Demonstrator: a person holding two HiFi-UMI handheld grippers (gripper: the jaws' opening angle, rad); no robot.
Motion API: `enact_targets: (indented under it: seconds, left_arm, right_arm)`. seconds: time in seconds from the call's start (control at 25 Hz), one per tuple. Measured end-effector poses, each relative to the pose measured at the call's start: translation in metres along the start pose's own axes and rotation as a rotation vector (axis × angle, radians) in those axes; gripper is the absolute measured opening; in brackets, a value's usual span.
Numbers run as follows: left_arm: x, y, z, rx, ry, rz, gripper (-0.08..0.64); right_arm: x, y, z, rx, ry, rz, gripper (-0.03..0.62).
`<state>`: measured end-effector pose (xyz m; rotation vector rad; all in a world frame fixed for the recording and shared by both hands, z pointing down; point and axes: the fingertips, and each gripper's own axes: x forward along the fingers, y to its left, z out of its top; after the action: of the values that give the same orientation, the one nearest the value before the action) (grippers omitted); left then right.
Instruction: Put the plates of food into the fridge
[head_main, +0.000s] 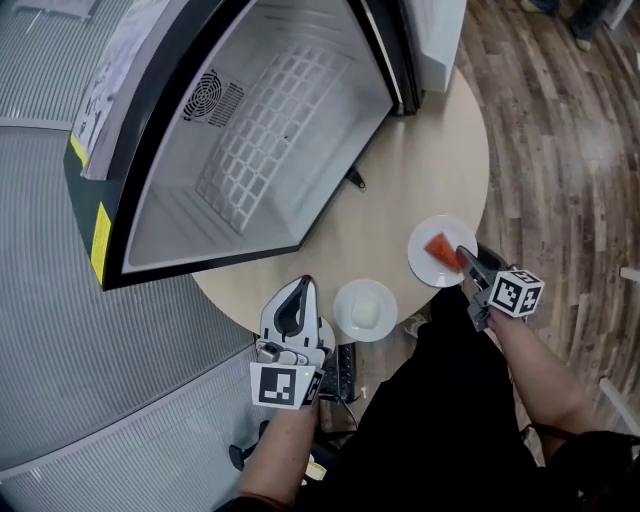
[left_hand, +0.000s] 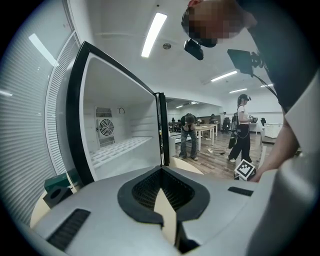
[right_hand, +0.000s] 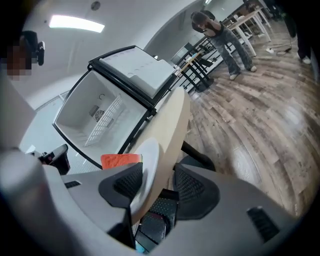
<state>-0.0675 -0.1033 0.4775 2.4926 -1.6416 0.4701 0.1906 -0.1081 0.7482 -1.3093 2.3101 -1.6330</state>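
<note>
Now, fingers (right_hand: 122, 182) of the right gripper (right_hand: 155, 175): spread wide, one on each side of the near rim of the red-slice plate (right_hand: 148, 165); one pad lies close against the plate's top side and the other stands clear of it, so nothing is clamped.
Red-slice plate: white, flat on the table (head_main: 400, 180) close to the edge nearest the person, well outside the fridge (head_main: 160, 215).
Red slice (head_main: 438, 246): a wedge lying on the plate just ahead of the right fingertips.
Left gripper (left_hand: 161, 170): tips together with nothing between them; only tabletop shows through the gap behind the tips. It hangs over the table's near edge, pointing toward the fridge.
Bun plate (head_main: 345, 297): small and white, with a pale round bun (head_main: 365, 314) on it. It sits on the table between the two grippers, just beside the left one and outside the fridge.
Table: round, pale wood.
Fridge: a compact one standing on the table, door (head_main: 430, 45) swung fully open. The white interior has a wire shelf (head_main: 265, 135) and a fan grille (head_main: 212, 98) on the back wall.
Room: wood-plank floor (head_main: 560, 150); people stand farther back.
</note>
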Motion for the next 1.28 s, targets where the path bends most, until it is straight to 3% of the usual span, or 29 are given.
enact_targets:
  seconds: [0.2,0.52,0.76,0.88,1.08,1.28]
  left_arm:
    - [0.005,0.006,-0.002,-0.007,0.002,0.009,0.002]
    - [0.007,0.009,-0.001,-0.027,-0.012,0.009,0.002]
    - [0.001,0.006,0.004,-0.009,-0.022,0.007,0.002]
    - [-0.003,0.007,0.008,-0.003,-0.027,0.015,0.002]
    - [-0.015,0.004,0.014,-0.005,-0.045,0.015,0.002]
    - [-0.031,0.005,0.023,0.005,-0.069,0.030,0.002]
  right_arm:
    - [-0.002,0.000,-0.001,0.027,-0.004,0.011,0.204]
    - [-0.012,0.007,-0.001,0.014,-0.013,0.000,0.086]
    - [-0.023,0.010,0.001,0.152,-0.052,0.020,0.035]
    - [-0.025,0.021,0.007,0.191,-0.075,0.052,0.023]
    - [-0.026,0.030,0.010,0.161,-0.064,0.057,0.025]
    - [-0.033,0.042,0.011,0.234,-0.076,0.039,0.025]
